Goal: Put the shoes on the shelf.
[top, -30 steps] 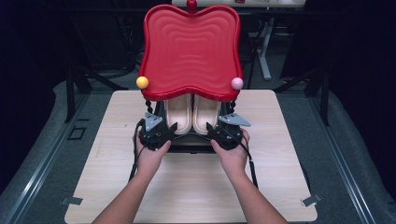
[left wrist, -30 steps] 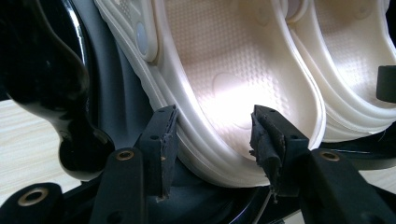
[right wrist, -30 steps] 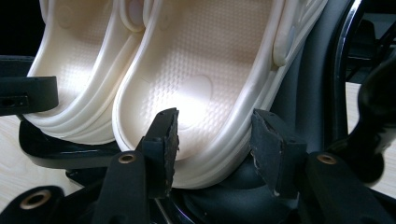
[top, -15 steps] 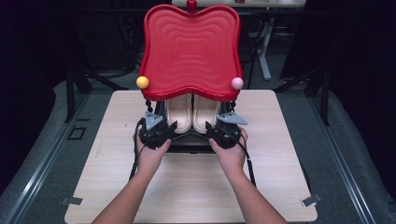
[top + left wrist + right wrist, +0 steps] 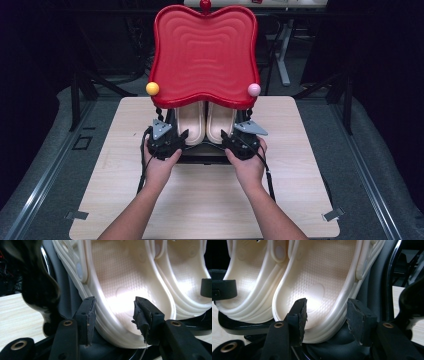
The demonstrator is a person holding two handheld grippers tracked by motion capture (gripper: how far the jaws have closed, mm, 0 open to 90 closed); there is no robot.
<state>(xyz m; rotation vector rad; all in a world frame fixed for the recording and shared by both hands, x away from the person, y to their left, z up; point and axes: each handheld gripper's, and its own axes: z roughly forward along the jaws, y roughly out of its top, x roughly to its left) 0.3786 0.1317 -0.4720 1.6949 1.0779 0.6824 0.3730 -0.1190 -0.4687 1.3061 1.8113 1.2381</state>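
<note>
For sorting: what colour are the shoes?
Cream shoes, clearest in the left gripper view.

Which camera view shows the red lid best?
The high view: the whole red lid stands open and upright above the two cream shoes, with its wavy surface facing the camera. The two gripper views look at the shoes' heels instead, so they tell nothing about the lid.

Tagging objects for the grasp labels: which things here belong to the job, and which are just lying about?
In the job:
- left cream clog, heel rim between the left gripper jaws
- right cream clog, heel rim between the right gripper jaws
- black holder under the clogs

Lying about:
- red tray-like lid with yellow ball and pink ball
- table
</note>
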